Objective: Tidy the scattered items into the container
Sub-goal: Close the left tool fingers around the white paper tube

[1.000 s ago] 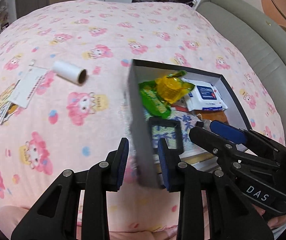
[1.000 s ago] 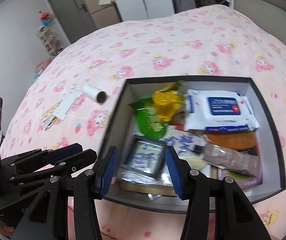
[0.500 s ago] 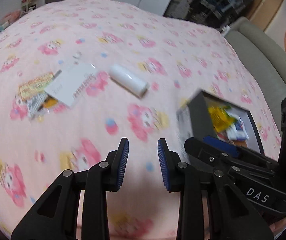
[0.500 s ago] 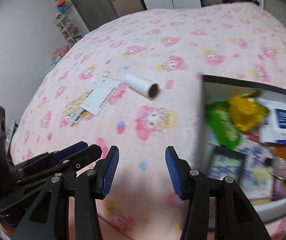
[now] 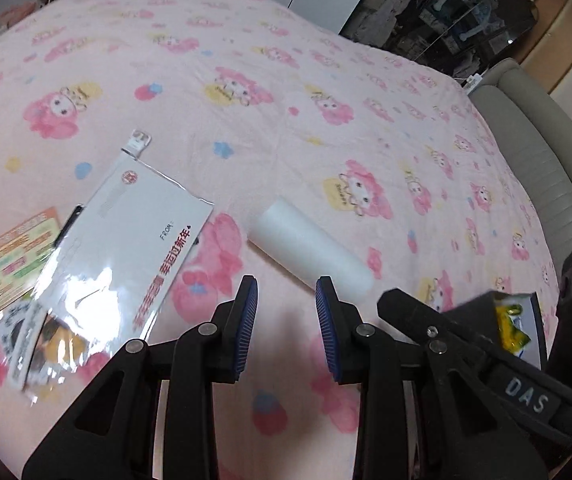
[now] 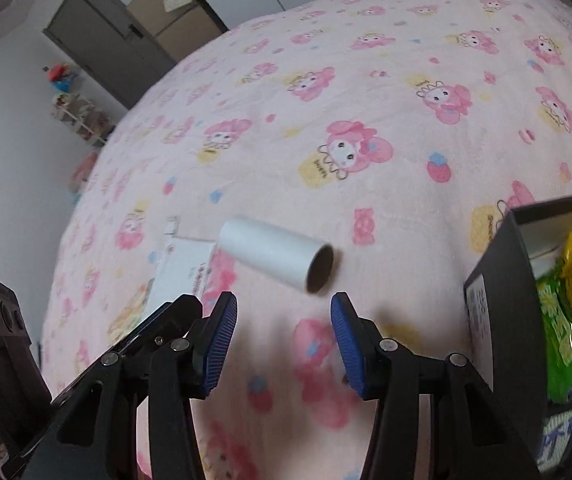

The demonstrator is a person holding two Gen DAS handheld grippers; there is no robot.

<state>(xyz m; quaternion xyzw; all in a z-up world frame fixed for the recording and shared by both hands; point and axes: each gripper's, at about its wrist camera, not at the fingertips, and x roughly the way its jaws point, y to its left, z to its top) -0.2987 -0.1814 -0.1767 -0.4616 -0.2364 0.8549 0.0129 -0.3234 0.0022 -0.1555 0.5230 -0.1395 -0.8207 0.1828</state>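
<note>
1. Right gripper [image 6: 283,338] — jaws wide apart, nothing between them. Blue ribbed pads [image 6: 344,344] hang just above the bed [image 6: 366,100].
2. Left gripper [image 5: 286,330] — also apart, though less so, and empty. It sits just left of the right one, low over the bed.
3. Key relation: the roll [image 6: 275,258] lies just ahead of the right fingers, not touching. Its long axis runs slantwise across the gap line, open end toward the right pad. In the left view the roll [image 5: 310,248] is ahead and to the right, near end close to the right-hand pad. Judgement: the right gripper is better centred; it needs a short advance, and the wide opening looks enough to span the barrel.
4. Roll: white matte paper wound on a brown cardboard core, hollow, a smooth cylinder — likely to roll on soft fabric if nudged.
5. Further left: a glossy white envelope [image 5: 125,240] in a clear sleeve, lying over printed cards [image 5: 5,264]; flat, slippery-looking.
6. Box [image 6: 498,280] at the right edge of the right view — dark rigid walls, already holding green and yellow packets [image 6: 566,320].
7. Bed cover: pink plush, cartoon print.
</note>
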